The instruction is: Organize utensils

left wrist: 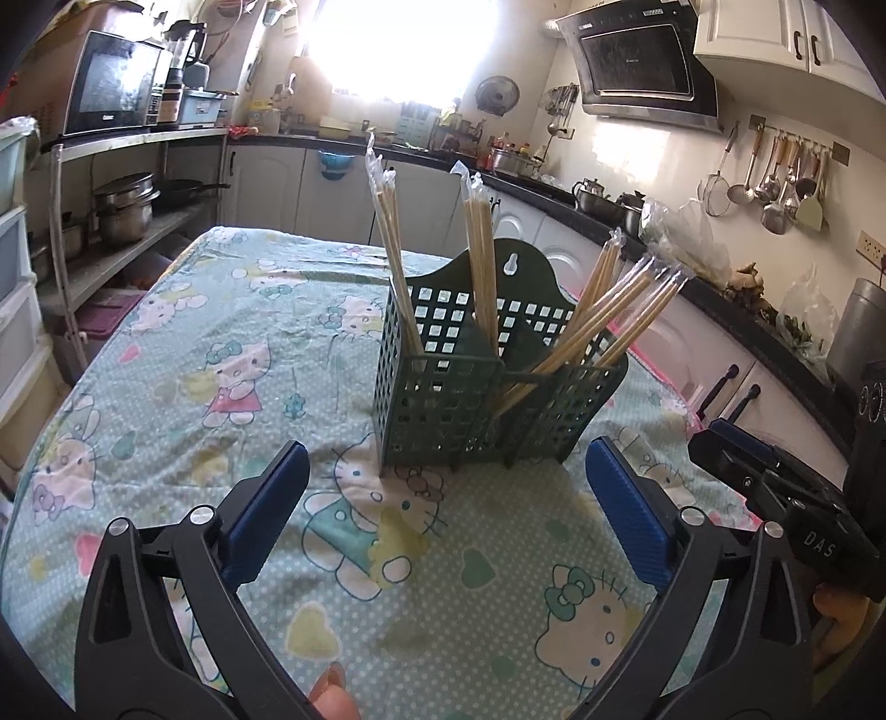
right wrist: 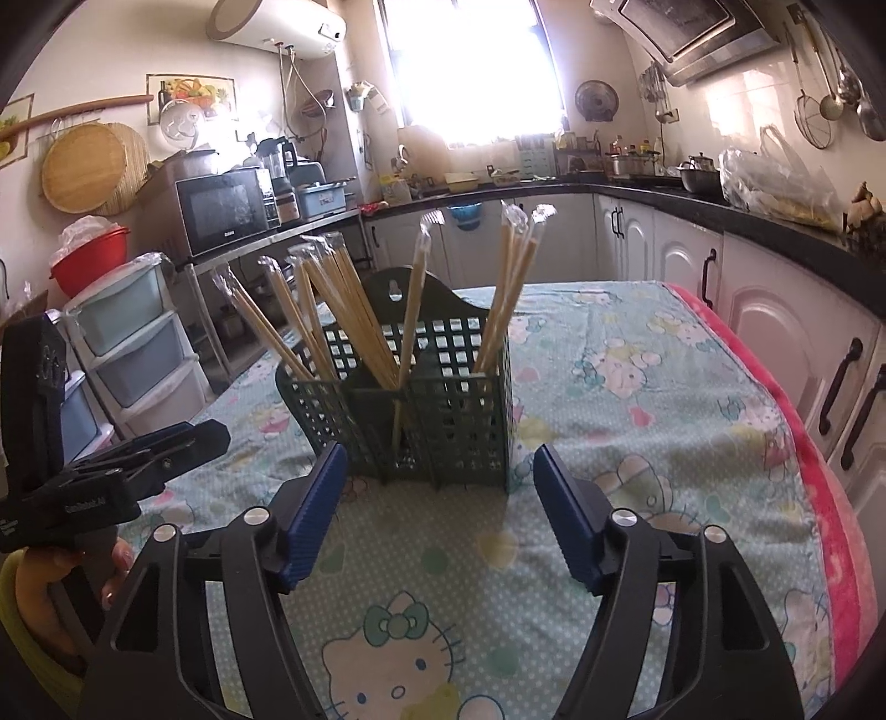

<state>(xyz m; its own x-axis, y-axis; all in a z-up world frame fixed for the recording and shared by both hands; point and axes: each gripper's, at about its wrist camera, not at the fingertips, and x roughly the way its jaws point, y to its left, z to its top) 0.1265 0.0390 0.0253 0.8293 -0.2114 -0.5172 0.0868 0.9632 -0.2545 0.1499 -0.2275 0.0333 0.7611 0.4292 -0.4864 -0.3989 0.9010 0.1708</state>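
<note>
With both the left claw (left wrist: 446,498) and right claw (right wrist: 440,512) spread and empty near the green holder (left wrist: 487,387) mid-tabletop (left wrist: 166,343), pinch the light, stiff, probably slippery wrapped chopsticks (left wrist: 603,327) mid-shaft above the rim.

Daylight floods through the window (left wrist: 404,50), blown out to pure white (the frame is lost in glare). The tablecloth (left wrist: 221,343) stays evenly lit; edges bow and darken into black corners.
</note>
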